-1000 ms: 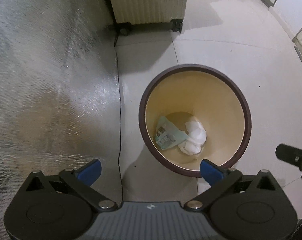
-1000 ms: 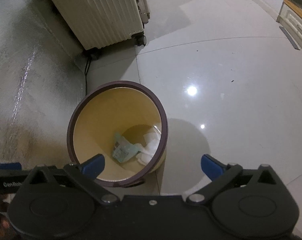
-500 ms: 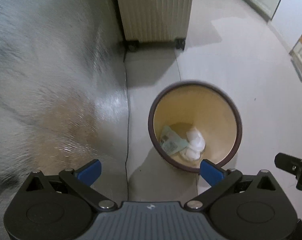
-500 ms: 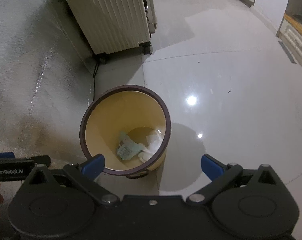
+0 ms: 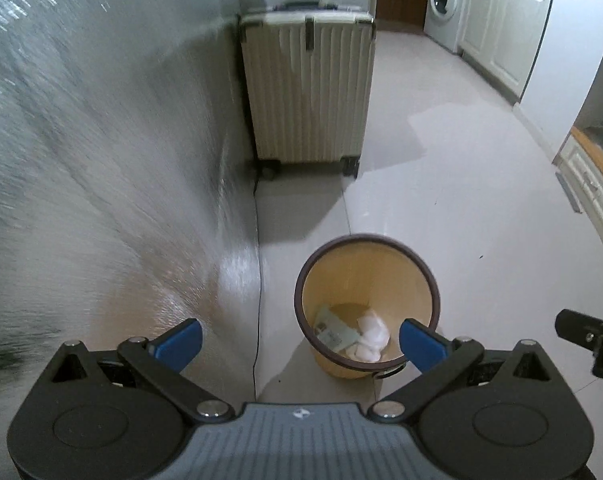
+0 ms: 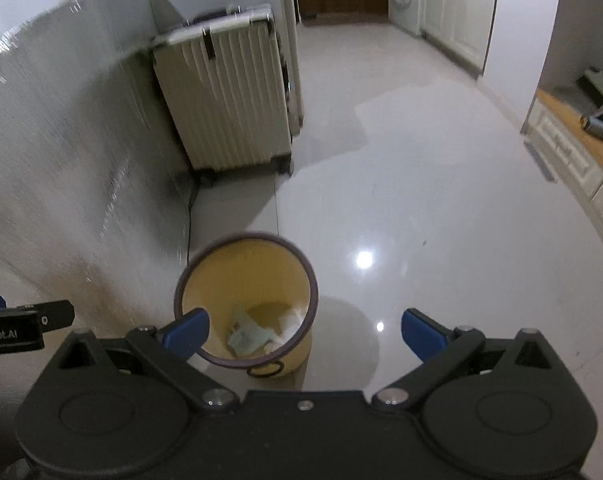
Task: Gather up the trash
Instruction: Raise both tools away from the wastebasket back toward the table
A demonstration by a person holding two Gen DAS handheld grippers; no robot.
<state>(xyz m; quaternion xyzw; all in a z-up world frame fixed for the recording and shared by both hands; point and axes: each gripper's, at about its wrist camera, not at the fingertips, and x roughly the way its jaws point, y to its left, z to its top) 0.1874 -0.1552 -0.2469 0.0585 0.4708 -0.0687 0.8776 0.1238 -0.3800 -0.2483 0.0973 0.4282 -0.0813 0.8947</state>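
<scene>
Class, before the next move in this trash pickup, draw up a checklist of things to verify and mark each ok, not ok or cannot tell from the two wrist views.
1. Left gripper open and empty: ok.
2. Right gripper open and empty: ok.
3. Bin upright on the floor: ok.
4. Trash inside the bin: ok, a white wad and a greenish wrapper lie at the bottom.
5. More trash left to collect: cannot tell, none shows on the visible floor.
6. Suitcase clear of the bin: ok, it stands apart behind it.
</scene>
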